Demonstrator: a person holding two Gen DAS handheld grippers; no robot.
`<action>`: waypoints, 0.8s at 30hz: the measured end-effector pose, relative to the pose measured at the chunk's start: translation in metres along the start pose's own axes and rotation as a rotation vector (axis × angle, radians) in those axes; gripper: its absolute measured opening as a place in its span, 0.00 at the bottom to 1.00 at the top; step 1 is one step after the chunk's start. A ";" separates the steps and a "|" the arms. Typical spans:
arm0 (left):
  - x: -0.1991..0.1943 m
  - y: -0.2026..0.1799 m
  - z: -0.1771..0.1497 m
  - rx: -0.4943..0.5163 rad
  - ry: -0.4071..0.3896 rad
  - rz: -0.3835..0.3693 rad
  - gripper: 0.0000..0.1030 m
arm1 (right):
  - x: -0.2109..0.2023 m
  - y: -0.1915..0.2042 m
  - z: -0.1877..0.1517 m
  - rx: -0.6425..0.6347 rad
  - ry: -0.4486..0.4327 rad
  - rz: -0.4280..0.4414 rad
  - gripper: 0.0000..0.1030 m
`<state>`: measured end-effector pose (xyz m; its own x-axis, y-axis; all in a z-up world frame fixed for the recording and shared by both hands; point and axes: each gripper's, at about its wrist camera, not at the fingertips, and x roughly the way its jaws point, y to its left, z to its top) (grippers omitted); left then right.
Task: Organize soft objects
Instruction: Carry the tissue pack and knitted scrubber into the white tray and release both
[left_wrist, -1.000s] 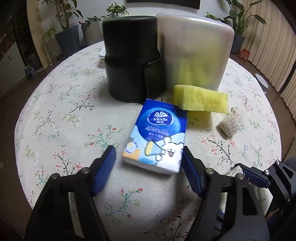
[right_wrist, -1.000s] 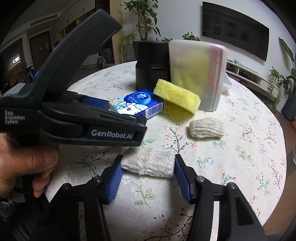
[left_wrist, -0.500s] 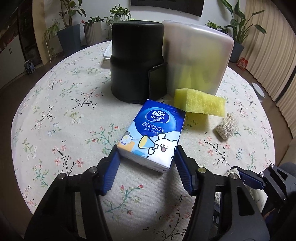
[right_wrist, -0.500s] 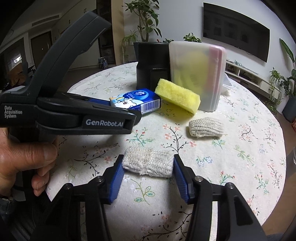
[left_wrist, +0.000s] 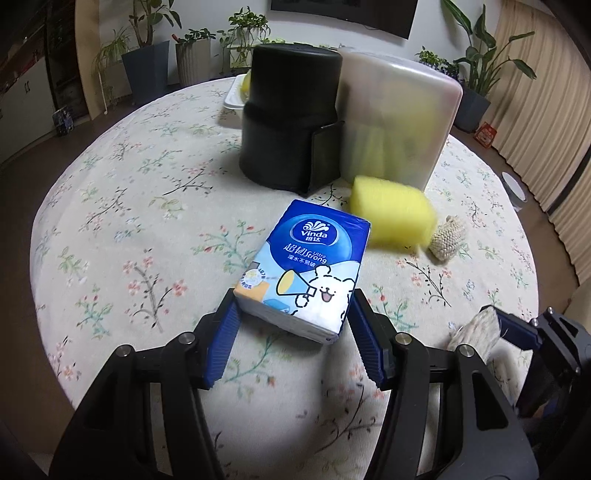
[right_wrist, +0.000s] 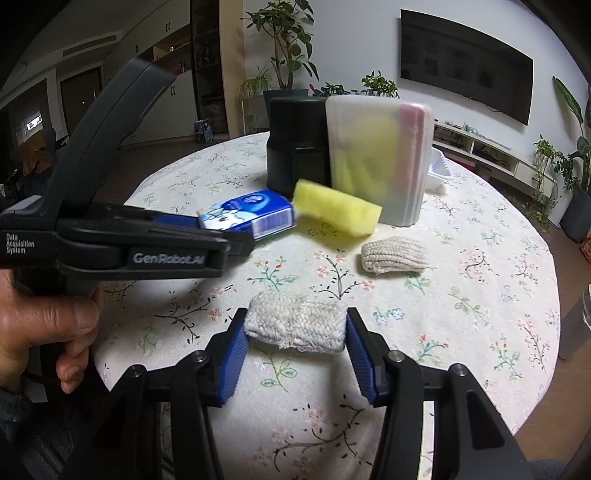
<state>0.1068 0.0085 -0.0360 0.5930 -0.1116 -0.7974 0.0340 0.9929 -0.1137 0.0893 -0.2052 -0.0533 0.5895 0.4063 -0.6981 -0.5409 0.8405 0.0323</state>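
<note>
Tabletop bin (right_wrist: 380, 158) with yellow sponges (right_wrist: 364, 162)

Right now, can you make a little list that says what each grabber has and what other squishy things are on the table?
left gripper: shut on the tissue pack
right gripper: shut on the white knitted pad
yellow sponge: loose, in front of the frosted plastic box, blurred
second knitted pad: lying free on the tablecloth
black container: beside the frosted box
inside frosted box: yellow and pink shapes, unclear
</note>
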 end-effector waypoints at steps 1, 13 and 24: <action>-0.003 0.001 -0.002 -0.005 -0.001 0.000 0.54 | -0.001 -0.001 0.000 0.002 -0.001 -0.001 0.52; -0.038 0.036 0.003 -0.059 -0.034 0.022 0.54 | -0.033 -0.046 0.009 0.070 -0.031 -0.072 0.52; -0.052 0.067 0.075 -0.034 -0.094 0.051 0.54 | -0.053 -0.119 0.061 0.101 -0.086 -0.180 0.52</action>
<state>0.1384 0.0839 0.0419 0.6663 -0.0554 -0.7436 -0.0244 0.9951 -0.0960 0.1594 -0.3048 0.0233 0.7226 0.2717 -0.6356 -0.3618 0.9322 -0.0127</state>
